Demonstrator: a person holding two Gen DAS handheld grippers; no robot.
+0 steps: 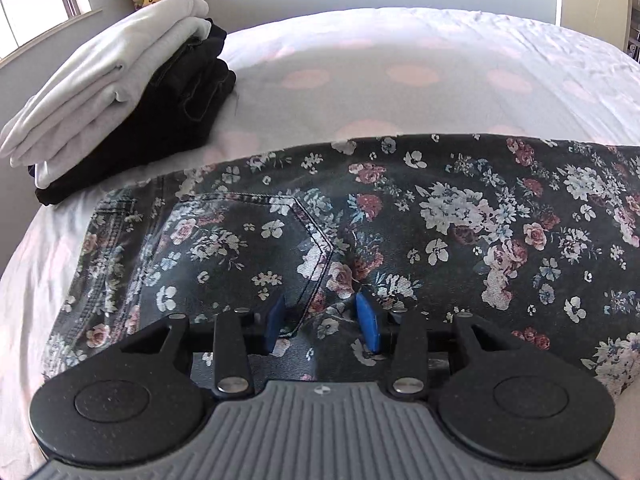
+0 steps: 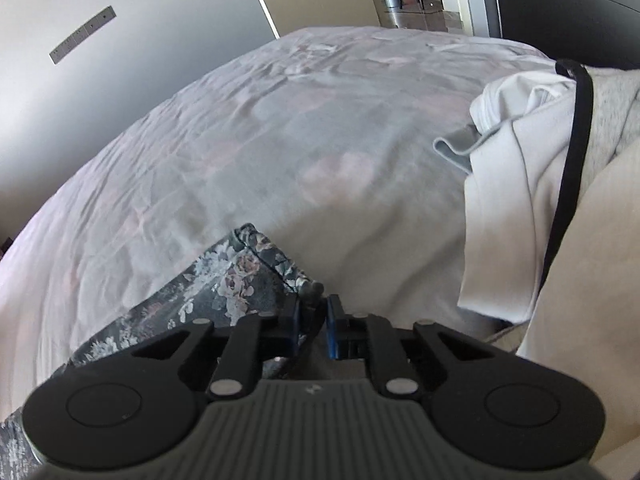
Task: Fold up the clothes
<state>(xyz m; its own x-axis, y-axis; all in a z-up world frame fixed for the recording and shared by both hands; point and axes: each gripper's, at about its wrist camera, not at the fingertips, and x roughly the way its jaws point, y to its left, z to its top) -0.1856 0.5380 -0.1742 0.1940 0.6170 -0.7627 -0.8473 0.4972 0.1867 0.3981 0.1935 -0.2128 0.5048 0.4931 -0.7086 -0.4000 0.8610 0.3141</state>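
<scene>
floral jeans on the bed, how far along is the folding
Done: a folded stack of pale and dark clothes sits on the bed. In hand: the floral jeans, lying flat; the right gripper pinches a hem corner, the left gripper has its jaws apart around a bunched bit. Left: loose pale garments beside them.
</scene>
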